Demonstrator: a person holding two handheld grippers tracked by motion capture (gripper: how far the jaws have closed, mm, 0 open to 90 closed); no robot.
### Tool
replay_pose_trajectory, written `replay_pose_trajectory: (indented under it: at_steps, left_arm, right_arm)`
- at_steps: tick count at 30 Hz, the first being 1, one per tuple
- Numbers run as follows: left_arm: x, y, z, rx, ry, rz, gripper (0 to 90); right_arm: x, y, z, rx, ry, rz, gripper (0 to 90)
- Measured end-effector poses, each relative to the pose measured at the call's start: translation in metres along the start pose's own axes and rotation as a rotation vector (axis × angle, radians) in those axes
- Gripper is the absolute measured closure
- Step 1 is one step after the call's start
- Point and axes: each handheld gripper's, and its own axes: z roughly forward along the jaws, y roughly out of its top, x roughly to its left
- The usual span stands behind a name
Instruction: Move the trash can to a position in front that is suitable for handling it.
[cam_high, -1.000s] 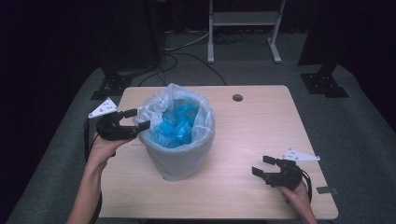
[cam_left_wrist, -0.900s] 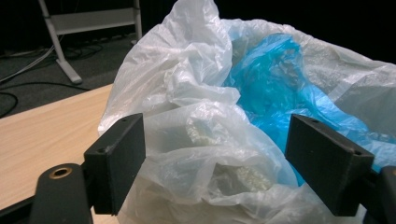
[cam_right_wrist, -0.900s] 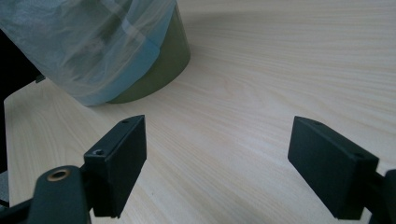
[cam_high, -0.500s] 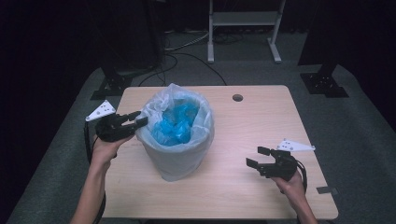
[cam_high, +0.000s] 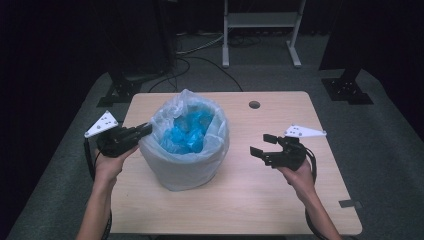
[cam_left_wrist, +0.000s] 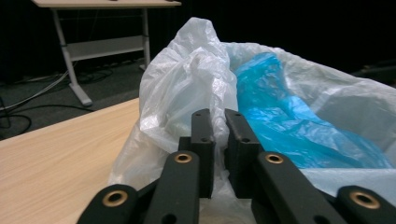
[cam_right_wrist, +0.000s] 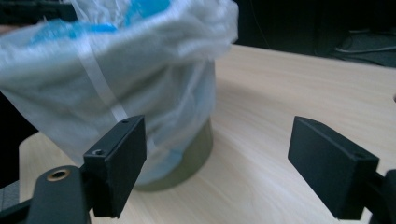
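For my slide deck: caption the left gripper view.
Left tool, jaws just closed, pinches the white bin liner's rim; crumpled blue plastic lies inside.

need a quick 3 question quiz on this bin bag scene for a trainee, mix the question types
1. True or false: the left tongs are pinching the rim of the white bag.
2. Multiple choice: what lies inside the white bag? A) red cloth B) crumpled blue plastic C) paper cups
3. Short answer: how do the right tongs stand, and are they touching the bag?

Key
1. True. Their jaws have just been closing, and a fold of the bag's rim sits pressed between them.
2. B
3. Open, jaws wide apart with nothing between them, held clear of the bag on its right side over the table.
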Motion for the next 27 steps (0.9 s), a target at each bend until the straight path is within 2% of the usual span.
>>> replay_pose_trajectory:
  at_steps: [6, 7, 15, 20, 27]
  left_arm:
    - [-0.004, 0.002, -0.007, -0.011, -0.020, 0.008, 86.0]
    - [-0.004, 0.002, -0.009, -0.010, -0.021, 0.014, 86.0]
    - [-0.007, 0.005, -0.017, -0.014, -0.025, 0.037, 86.2]
    - [-0.008, 0.005, -0.021, -0.016, -0.027, 0.043, 86.6]
    - [-0.006, 0.002, -0.025, -0.018, -0.026, 0.034, 86.6]
  right_arm:
    - [0.007, 0.027, 0.014, -0.015, 0.056, -0.006, 18.2]
    - [0.007, 0.031, 0.018, -0.011, 0.076, 0.001, 18.2]
    - [0.010, 0.054, 0.050, 0.011, 0.149, 0.011, 18.1]
    - [0.013, 0.061, 0.065, 0.025, 0.157, 0.010, 18.1]
    - [0.017, 0.067, 0.085, 0.050, 0.144, 0.001, 18.3]
